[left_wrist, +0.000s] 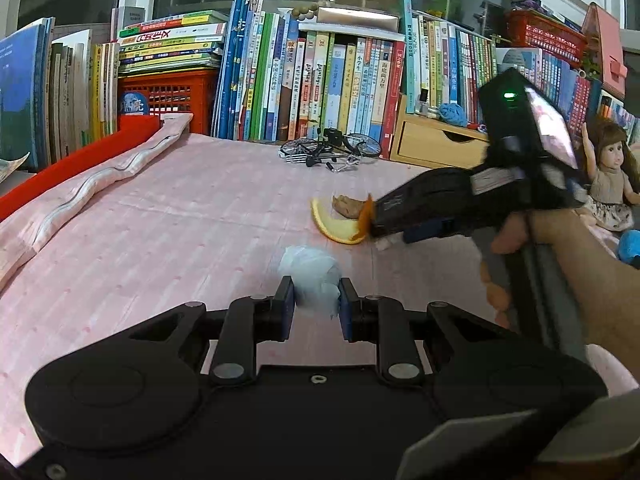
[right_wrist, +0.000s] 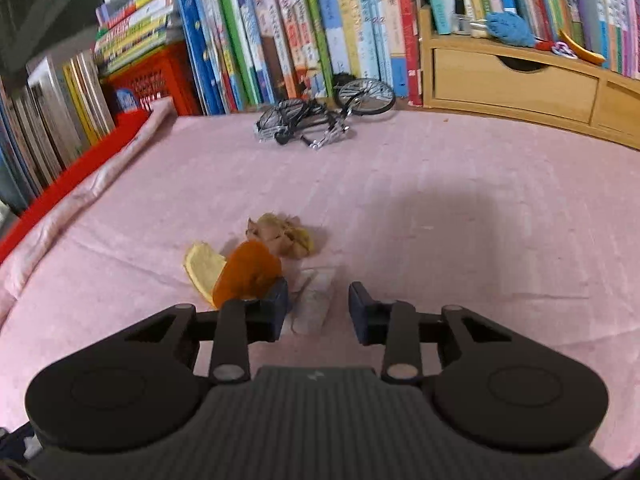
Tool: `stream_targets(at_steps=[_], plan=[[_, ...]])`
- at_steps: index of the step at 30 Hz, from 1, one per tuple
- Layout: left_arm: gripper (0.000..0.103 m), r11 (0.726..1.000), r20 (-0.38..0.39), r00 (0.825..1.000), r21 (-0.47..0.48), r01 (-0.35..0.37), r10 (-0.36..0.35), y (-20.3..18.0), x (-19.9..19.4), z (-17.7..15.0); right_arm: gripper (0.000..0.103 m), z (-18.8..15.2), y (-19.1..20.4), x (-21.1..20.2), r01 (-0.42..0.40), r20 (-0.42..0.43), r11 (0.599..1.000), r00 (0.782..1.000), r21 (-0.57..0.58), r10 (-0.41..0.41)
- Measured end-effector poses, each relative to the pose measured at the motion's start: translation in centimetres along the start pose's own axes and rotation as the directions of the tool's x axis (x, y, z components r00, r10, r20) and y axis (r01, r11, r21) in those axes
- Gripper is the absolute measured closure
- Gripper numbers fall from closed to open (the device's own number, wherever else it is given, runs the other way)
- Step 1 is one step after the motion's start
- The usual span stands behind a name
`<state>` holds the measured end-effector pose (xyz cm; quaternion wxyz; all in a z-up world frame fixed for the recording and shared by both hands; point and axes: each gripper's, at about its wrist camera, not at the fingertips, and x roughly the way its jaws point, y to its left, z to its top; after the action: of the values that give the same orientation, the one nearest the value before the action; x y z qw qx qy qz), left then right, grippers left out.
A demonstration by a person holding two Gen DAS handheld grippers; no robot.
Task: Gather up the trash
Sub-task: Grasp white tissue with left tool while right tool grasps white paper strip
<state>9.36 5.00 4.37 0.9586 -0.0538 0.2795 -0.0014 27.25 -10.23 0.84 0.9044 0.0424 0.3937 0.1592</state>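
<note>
Left wrist view
Surface: pink striped bedsheet [left_wrist: 180,220], a wall of upright books [left_wrist: 320,80] behind.
Left gripper [left_wrist: 316,306]: narrow, pads clamped on a crumpled white tissue wad [left_wrist: 310,276].
Orange peel [left_wrist: 336,226]: at 1 o'clock from the wad, touching the right gripper's tip.
Toy bicycle [left_wrist: 330,150]: lying at 12 o'clock.

Right wrist view
Right gripper [right_wrist: 318,308]: half open, gripping nothing.
White wrapper [right_wrist: 314,300]: flat between the jaws, nearer the left pad.
Orange peel [right_wrist: 244,272]: at 10 o'clock, against the left finger.
Brown crumpled scrap [right_wrist: 284,234]: at 11 o'clock, just behind the peel.
</note>
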Motion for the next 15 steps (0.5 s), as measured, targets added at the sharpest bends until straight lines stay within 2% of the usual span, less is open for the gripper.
stream_targets(at_steps=[2,5,10,15], plan=[[0.082,1.0,-0.005,1.0,-0.001,0.002,-0.002,0.1,0.0,-0.1,0.071,-0.2,0.4,-0.1,0.013,0.011,1.0,1.0,-0.007,-0.013],[0.082,1.0,-0.009,1.0,0.0,0.007,-0.007,0.2,-0.1,-0.2,0.088,-0.3,0.0,-0.9,-0.022,0.007,0.999,1.0,0.024,0.021],[0.082,1.0,-0.008,1.0,0.005,0.028,-0.028,0.0,-0.8,-0.3,0.088,-0.8,-0.8,-3.3,-0.069,0.031,0.996,0.997,0.055,0.067],[0.082,0.999,-0.011,0.999,0.001,0.052,-0.052,-0.4,-2.0,-0.6,0.088,-2.3,-0.8,-7.3,-0.124,0.068,0.992,0.99,0.033,0.121]])
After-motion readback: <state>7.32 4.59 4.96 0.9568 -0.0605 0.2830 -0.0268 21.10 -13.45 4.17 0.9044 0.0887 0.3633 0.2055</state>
